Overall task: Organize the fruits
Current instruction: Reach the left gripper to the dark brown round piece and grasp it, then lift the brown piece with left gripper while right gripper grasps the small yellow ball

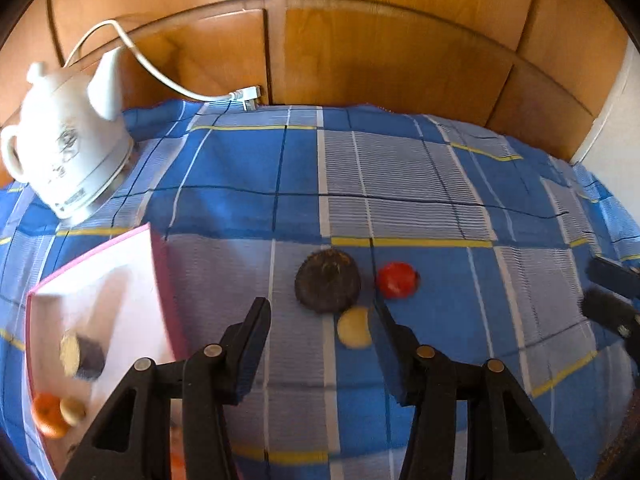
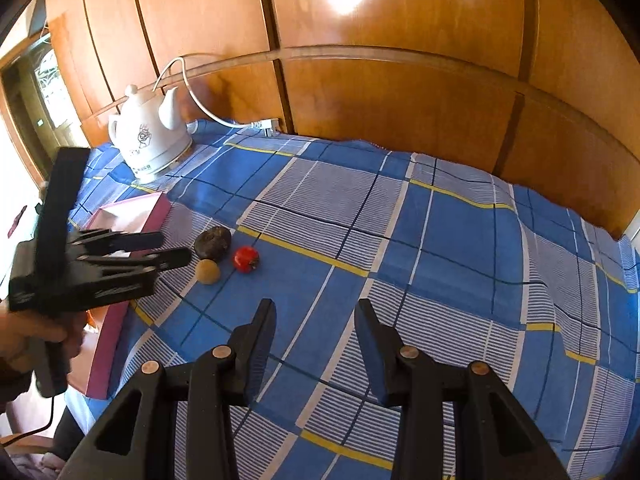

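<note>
the step in hand looks like fetching the next fruit for the pink box. the box sits at the left of the checked cloth and already holds some pieces: an orange fruit, a small pale one touching it, and a dark cut piece further in. three fruits are left out on the cloth, close together: a dark round one, a red one just beside it, and a yellowish one in front of the dark one, nearly touching it.

the left gripper is released, its jaws parted with nothing between them, and it points down at this cluster; the yellowish fruit lies just inside its right finger. the right gripper is also released and empty, over bare cloth, well apart from the fruit.

the next move probably calls for centring the left jaws on one fruit only. the three are crowded, so a finger could nudge a neighbour and set it rolling; the cloth is soft and creased.

there is plenty of open cloth to the right and toward the wooden wall. the box wall stands near on the left, and the white kettle with its cord sits at the far left corner, clear of the path.
</note>
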Demonstrator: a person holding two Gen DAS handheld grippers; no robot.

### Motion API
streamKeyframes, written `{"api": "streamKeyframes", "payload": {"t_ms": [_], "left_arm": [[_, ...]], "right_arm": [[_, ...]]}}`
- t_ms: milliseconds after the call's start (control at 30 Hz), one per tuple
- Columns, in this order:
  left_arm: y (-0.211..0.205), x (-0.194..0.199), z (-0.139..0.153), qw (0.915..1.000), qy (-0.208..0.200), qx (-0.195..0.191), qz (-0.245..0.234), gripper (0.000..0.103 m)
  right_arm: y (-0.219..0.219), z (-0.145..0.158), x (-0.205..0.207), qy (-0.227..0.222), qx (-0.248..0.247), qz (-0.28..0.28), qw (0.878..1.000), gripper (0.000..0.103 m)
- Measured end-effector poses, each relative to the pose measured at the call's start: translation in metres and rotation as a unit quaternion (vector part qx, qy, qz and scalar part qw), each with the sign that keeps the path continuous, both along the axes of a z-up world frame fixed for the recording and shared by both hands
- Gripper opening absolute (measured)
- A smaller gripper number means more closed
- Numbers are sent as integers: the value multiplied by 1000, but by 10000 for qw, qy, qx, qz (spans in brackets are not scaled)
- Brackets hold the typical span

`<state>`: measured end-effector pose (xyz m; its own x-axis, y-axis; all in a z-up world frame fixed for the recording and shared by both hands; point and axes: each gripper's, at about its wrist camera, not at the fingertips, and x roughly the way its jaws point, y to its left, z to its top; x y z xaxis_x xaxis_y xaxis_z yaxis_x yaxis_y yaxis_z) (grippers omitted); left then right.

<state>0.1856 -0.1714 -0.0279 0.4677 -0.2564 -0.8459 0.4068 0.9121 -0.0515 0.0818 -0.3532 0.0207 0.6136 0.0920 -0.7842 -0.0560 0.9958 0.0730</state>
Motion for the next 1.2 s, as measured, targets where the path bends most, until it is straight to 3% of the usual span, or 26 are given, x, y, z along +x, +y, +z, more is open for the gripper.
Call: {"api": "streamKeyframes", "payload": {"t_ms": [133, 333, 433, 467, 633, 967, 1200], "left_arm": [[-12, 15, -10, 9999, 69, 0, -119, 58], [-16, 37, -31, 9993, 367, -89, 26, 59], [-15, 41, -37, 9991, 405, -121, 49, 53], [-16, 40, -37, 9990, 415, -148, -4, 44], [-9, 33, -30, 9989, 357, -286, 70, 44], [25, -36, 20, 9980, -307, -561, -4, 44], [47, -100, 32, 9957, -755, -539, -52, 44]], "right_arm": [[1, 0, 0, 19, 42, 12, 10000, 41], [7, 0, -1, 16, -22, 102, 9999, 41], [8, -1, 0, 52, -24, 133, 9999, 41], [9, -2, 1, 57, -30, 142, 9999, 41], [9, -4, 1, 76, -70, 147, 9998, 41], [9, -15, 3, 322, 22, 173, 9993, 41], [20, -30, 5, 550, 216, 447, 9973, 41]]}}
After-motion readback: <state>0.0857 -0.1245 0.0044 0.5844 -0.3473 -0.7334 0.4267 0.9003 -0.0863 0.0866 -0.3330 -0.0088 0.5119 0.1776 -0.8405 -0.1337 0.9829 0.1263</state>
